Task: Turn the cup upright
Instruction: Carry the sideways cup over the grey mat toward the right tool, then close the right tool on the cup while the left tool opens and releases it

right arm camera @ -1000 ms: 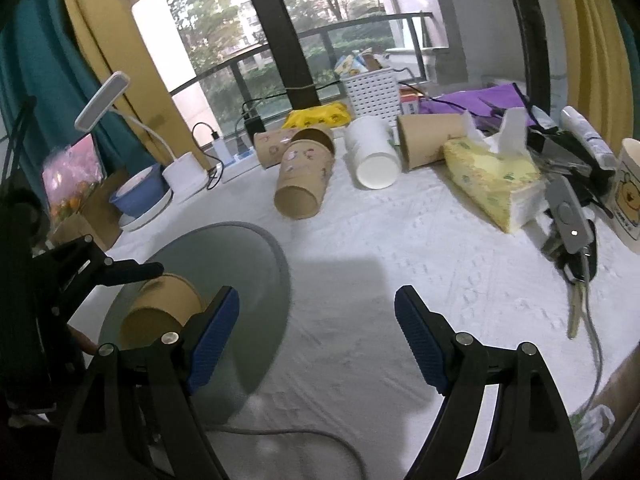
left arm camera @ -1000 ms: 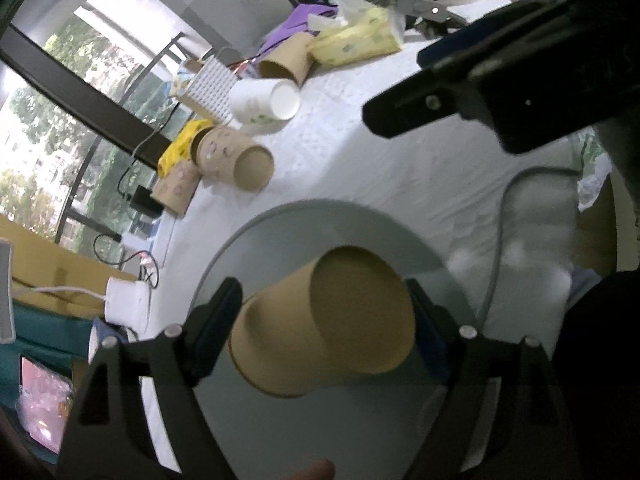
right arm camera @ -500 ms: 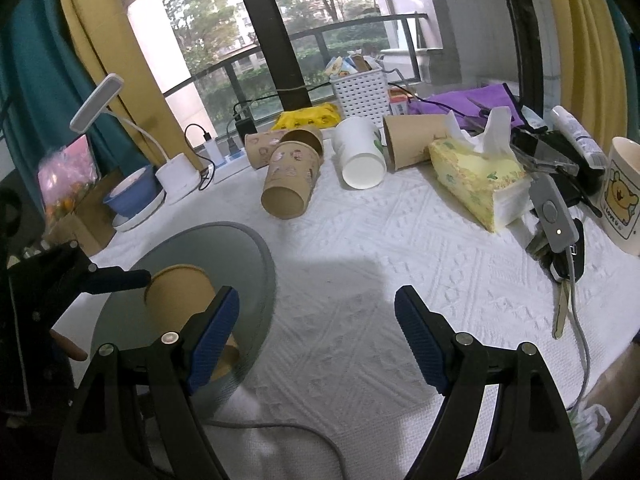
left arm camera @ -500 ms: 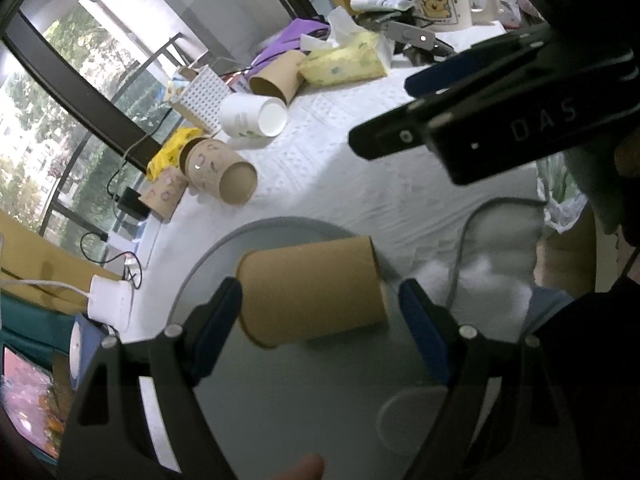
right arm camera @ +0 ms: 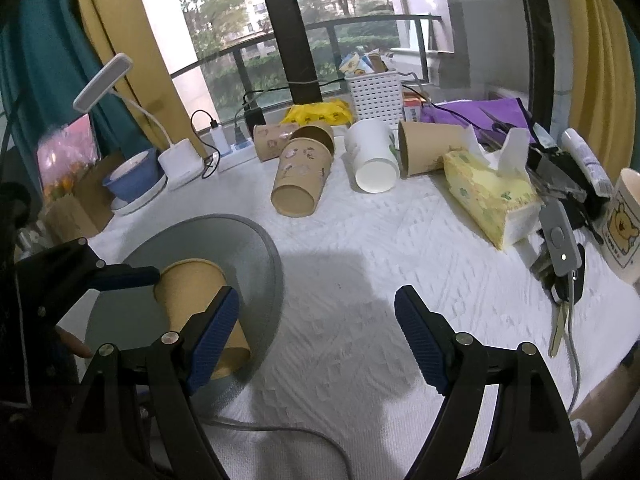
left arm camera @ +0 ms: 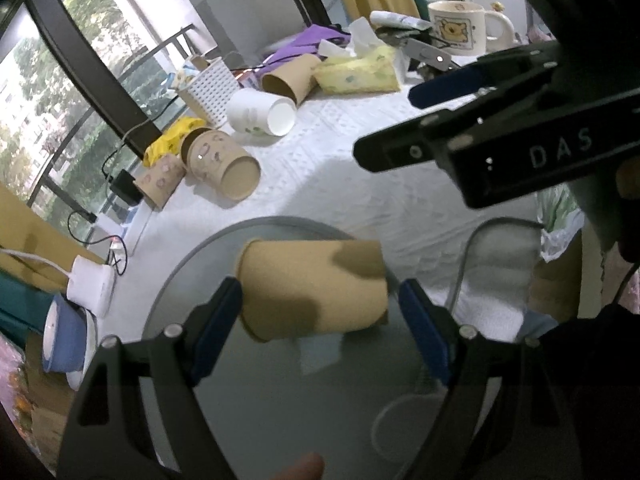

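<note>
A plain tan paper cup [left arm camera: 314, 288] sits between the fingers of my left gripper [left arm camera: 320, 312] over a round grey mat [left arm camera: 280, 400]. In the right wrist view the cup [right arm camera: 196, 300] stands rim up on the mat [right arm camera: 248, 248], slightly tilted. The left gripper's jaws sit close around the cup; I cannot tell whether they still touch it. My right gripper [right arm camera: 316, 328] is open and empty above the white cloth, right of the mat. It also shows in the left wrist view [left arm camera: 480, 128].
Several paper cups lie on their sides at the back: a patterned tan one [right arm camera: 300, 180], a white one [right arm camera: 372, 160], a plain tan one [right arm camera: 428, 148]. A tissue pack [right arm camera: 492, 196], keys [right arm camera: 560, 264], a bear mug [right arm camera: 624, 228], a white basket [right arm camera: 376, 96] and a lamp base [right arm camera: 180, 162] stand around.
The left gripper has turned the tan cup from lying with its mouth toward the camera to standing rim up on the mat. The right gripper has stayed open, shifting only slightly.
</note>
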A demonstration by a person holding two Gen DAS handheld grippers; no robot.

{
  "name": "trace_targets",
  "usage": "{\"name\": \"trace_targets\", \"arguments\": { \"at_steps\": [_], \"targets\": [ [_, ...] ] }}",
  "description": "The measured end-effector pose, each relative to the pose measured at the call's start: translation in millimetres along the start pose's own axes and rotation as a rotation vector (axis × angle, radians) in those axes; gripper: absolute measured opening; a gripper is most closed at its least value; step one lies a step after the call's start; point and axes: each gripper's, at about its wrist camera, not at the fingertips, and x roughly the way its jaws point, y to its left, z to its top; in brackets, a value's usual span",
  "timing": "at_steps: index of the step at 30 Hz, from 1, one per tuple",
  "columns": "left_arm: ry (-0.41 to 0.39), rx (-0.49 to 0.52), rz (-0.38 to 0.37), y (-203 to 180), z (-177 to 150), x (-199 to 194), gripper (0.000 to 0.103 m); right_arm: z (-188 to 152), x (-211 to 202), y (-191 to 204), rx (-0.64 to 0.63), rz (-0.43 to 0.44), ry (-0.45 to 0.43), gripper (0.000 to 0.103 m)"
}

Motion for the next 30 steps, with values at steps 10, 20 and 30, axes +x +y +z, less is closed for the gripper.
{"name": "trace_targets", "arguments": {
  "at_steps": [10,20,30],
  "targets": [
    [-0.054,-0.076,-0.018,16,-11,-21,0.082,13,6,19,-0.061,0.004,0.033,0.083],
    [-0.121,-0.449,-0.007,83,-72,-54,0.082,42,26,74,-0.275,0.081,0.167,0.083],
    [-0.154,-0.689,0.015,116,-131,-50,0.082,37,61,122,-0.426,0.137,0.387,0.083]
  ]
}}
